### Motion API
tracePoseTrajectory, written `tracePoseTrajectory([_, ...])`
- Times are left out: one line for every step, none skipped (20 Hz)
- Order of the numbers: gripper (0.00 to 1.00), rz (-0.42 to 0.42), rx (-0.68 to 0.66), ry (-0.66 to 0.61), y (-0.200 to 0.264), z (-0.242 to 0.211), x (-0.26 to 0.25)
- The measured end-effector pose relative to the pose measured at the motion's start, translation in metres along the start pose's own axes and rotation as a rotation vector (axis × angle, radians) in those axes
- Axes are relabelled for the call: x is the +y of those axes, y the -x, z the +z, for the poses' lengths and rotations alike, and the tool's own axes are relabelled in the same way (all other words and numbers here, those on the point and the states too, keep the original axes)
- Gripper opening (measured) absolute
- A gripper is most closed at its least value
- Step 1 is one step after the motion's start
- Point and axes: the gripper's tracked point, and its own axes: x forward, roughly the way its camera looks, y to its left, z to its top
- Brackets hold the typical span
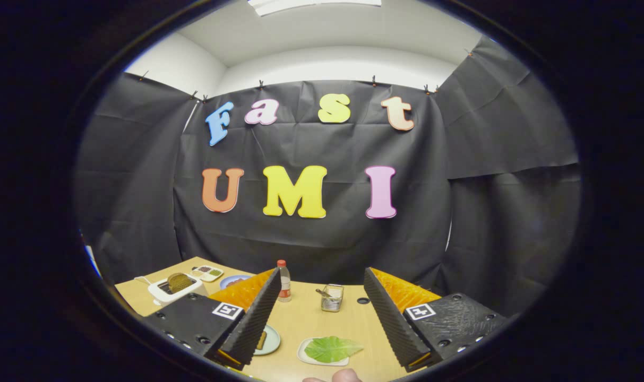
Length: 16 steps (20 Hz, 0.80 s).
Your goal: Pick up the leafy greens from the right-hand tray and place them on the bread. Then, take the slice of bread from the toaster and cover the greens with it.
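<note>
Low in frame, between spread fingers of gripper (322,318): leafy greens (332,348) flat on tray (303,354), ready for pinching; toaster (174,288) far left.

We see a matt, light wood-look table (311,318). On it, between the parted fingers of the gripper (319,318), lies a smooth, veined lettuce leaf (332,348) on a glossy white tray (307,356). Beyond the leaf stands a shiny wire-mesh metal basket (332,298) and a clear plastic bottle (284,282). Left of the bottle sits a glossy white plastic toaster (174,289) holding rough-crusted bread (179,281).
</note>
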Motion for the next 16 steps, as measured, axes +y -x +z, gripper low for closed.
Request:
tracePoseTrajectory([0.95,0.0,0.002,-0.003,0.0,-0.001,-0.002])
tracePoseTrajectory([0.95,-0.001,0.006,-0.004,-0.001,-0.004,-0.004])
tracePoseTrajectory([0.95,0.002,0.01,-0.008,-0.001,-0.005,-0.006])
tracePoseTrajectory([0.95,0.001,0.015,-0.012,-0.001,-0.008,-0.007])
tracePoseTrajectory([0.95,-0.003,0.019,-0.012,-0.001,-0.01,-0.01])
tracePoseTrajectory([0.95,-0.006,0.023,-0.013,-0.002,-0.013,-0.013])
tracePoseTrajectory([0.95,-0.008,0.026,-0.016,-0.002,-0.015,-0.016])
tracePoseTrajectory([0.95,-0.01,0.029,-0.02,-0.002,-0.018,-0.019])
tracePoseTrajectory([0.95,-0.011,0.033,-0.022,-0.002,-0.021,-0.022])
tracePoseTrajectory([0.95,-0.011,0.038,-0.022,-0.004,-0.027,-0.025])
tracePoseTrajectory([0.95,-0.013,0.047,-0.022,-0.004,-0.033,-0.029])
tracePoseTrajectory([0.95,-0.016,0.059,-0.02,-0.007,-0.042,-0.034])
tracePoseTrajectory([0.95,-0.019,0.071,-0.02,-0.007,-0.049,-0.039])
tracePoseTrajectory([0.95,-0.023,0.083,-0.023,-0.009,-0.058,-0.043])
tracePoseTrajectory([0.95,-0.026,0.096,-0.025,-0.01,-0.065,-0.048])
tracePoseTrajectory([0.95,-0.028,0.107,-0.025,-0.013,-0.076,-0.051])
